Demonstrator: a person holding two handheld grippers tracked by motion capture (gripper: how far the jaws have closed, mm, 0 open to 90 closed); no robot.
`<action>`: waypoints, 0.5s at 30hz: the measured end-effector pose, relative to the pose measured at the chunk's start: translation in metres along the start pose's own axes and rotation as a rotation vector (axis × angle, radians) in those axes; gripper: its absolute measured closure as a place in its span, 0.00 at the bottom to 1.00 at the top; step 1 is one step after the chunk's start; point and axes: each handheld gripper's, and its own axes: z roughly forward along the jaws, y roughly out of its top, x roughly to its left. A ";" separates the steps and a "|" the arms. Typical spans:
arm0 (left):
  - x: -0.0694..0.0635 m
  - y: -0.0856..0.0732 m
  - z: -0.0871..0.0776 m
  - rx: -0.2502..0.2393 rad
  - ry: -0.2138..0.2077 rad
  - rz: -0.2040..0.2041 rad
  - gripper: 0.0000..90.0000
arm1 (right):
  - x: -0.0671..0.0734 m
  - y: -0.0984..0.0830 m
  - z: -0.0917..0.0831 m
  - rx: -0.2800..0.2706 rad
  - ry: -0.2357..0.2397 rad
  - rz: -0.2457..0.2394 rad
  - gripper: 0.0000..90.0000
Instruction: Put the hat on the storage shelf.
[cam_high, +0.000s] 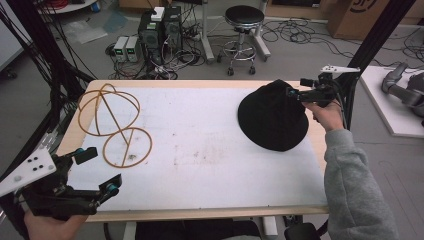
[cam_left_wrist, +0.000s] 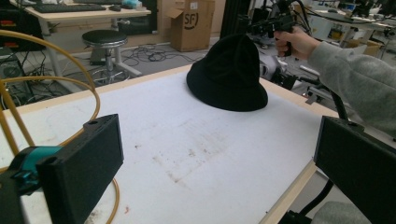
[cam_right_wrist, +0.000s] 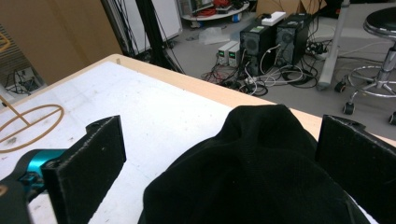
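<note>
Both grippers open: right gripper (cam_high: 295, 93) w/ jaws astride black hat (cam_high: 272, 117), left gripper (cam_high: 102, 170) idle.

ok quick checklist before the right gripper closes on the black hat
1. Right gripper open: ok, jaws stand wide in the right gripper view.
2. Black hat between the jaws: ok, its crown rises between them.
3. Jaws touching the fabric: cannot tell.
4. Hat fully on the table: ok, brim lies inside the right edge.
5. Left gripper out of the way: ok, open at the near left corner.
6. Yellow wire stand free to receive the hat: ok, nothing on it.
</note>
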 end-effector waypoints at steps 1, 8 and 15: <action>0.000 0.000 0.000 0.000 0.000 0.000 0.02 | -0.001 -0.001 0.002 0.005 -0.002 0.002 0.05; 0.000 -0.003 -0.007 0.006 0.022 -0.010 0.02 | -0.007 -0.004 0.008 -0.004 -0.008 -0.025 0.19; -0.002 -0.003 -0.009 0.009 0.025 -0.009 0.02 | -0.008 -0.007 0.016 0.053 -0.042 -0.064 0.44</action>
